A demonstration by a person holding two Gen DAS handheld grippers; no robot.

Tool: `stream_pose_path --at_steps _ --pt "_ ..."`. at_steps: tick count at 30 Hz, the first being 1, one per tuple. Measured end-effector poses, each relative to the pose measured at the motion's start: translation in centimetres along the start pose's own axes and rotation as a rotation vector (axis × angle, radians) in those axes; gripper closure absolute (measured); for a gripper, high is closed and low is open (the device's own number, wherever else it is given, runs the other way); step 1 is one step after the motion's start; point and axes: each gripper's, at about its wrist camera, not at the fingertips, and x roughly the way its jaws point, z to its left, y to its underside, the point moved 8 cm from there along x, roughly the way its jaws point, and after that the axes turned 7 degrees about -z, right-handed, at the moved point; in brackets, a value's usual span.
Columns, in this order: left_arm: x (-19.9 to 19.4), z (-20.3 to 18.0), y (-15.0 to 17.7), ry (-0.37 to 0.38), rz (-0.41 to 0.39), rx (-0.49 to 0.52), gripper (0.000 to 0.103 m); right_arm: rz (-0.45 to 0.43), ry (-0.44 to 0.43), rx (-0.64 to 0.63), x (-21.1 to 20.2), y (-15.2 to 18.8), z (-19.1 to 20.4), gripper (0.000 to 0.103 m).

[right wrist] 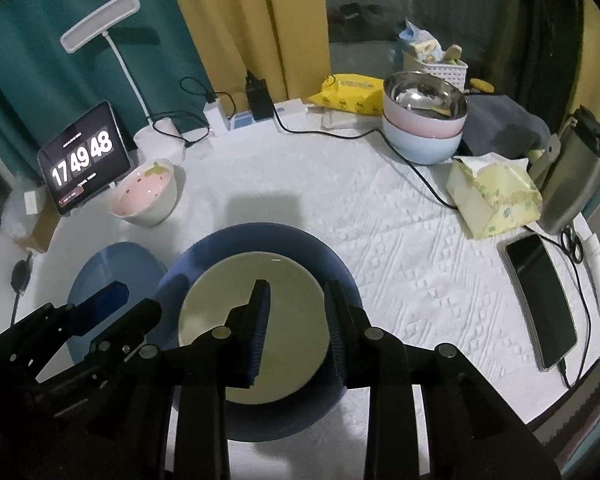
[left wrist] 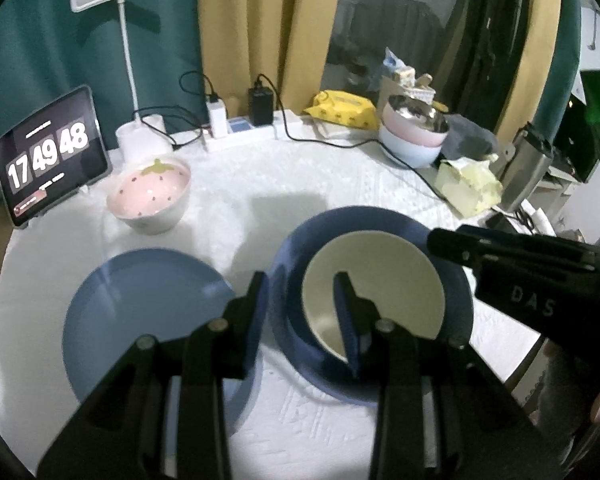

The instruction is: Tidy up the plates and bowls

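Note:
A cream plate (left wrist: 374,280) (right wrist: 256,316) lies on a dark blue plate (left wrist: 296,264) (right wrist: 260,240). A light blue plate (left wrist: 140,304) (right wrist: 112,268) lies to their left. A strawberry bowl (left wrist: 150,194) (right wrist: 146,194) stands at the back left. Stacked pink and blue bowls (left wrist: 414,136) (right wrist: 422,132) with a steel bowl on top stand at the back right. My left gripper (left wrist: 300,288) is open, its jaws astride the dark blue plate's left rim. My right gripper (right wrist: 298,292) is open and empty above the cream plate.
A tablet clock (left wrist: 50,156), a lamp (left wrist: 140,136) and a power strip (left wrist: 252,132) stand at the back. A tissue pack (right wrist: 494,196), a phone (right wrist: 540,304), a steel flask (right wrist: 576,176) and a cable (right wrist: 416,168) lie on the right.

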Motion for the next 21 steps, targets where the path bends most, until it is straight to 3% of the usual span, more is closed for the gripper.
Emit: stream_pose_path --at_steps 21 --pt "-1.8 6.3 -1.7 -0.053 -0.08 -0.075 0.067 -0.008 -0.052 -0.097 0.5 -1.5 6.1 0.073"
